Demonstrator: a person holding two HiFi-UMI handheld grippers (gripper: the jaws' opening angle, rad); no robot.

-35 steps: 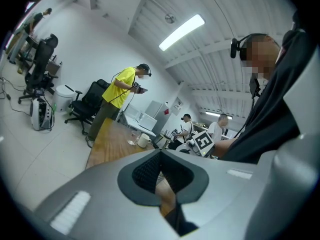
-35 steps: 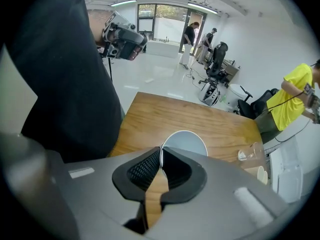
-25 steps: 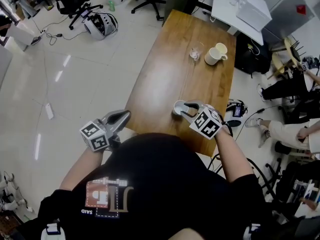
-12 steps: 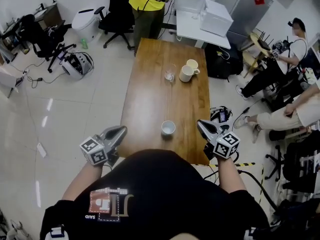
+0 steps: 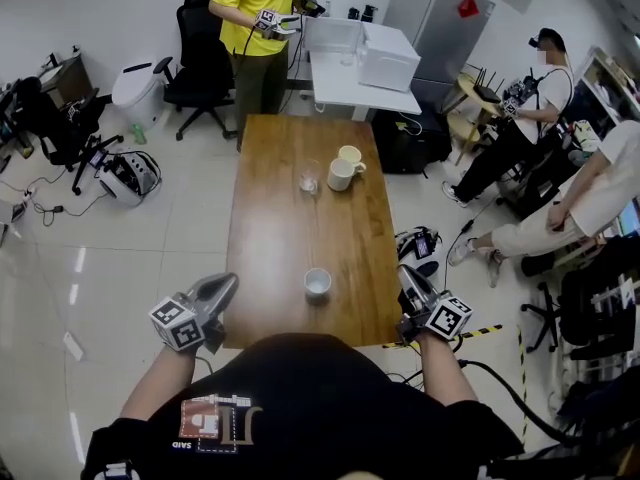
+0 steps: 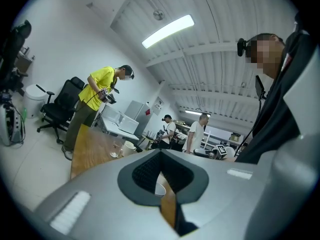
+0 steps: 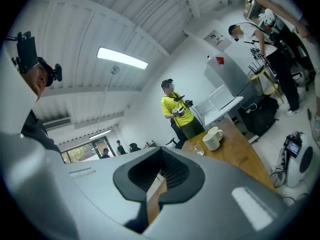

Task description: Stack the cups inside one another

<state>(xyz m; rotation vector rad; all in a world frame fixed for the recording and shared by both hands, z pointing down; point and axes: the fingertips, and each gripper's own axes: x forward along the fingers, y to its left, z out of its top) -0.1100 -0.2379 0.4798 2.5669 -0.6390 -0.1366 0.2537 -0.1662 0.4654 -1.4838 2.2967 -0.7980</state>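
Note:
A small white cup (image 5: 318, 284) stands alone near the front edge of the wooden table (image 5: 280, 238); it also shows through the left jaws' gap (image 6: 160, 189). Two cream mugs (image 5: 345, 168) and a clear glass (image 5: 309, 178) stand together at the far half, where the right gripper view shows the mugs (image 7: 212, 138) too. My left gripper (image 5: 222, 286) hovers off the table's front left corner, jaws together and empty. My right gripper (image 5: 407, 276) hangs off the front right edge, shut on nothing, well clear of the cup.
A person in a yellow shirt (image 5: 250, 18) stands at the table's far end. Behind is a white desk (image 5: 355, 68) with boxes. Other people sit and stand at the right (image 5: 540, 98). A small device (image 5: 418, 248) lies on the floor by the table's right edge.
My right gripper let go of the small white cup, shut, and drew back to the right off the table edge. The head view lifted, showing more of the room.

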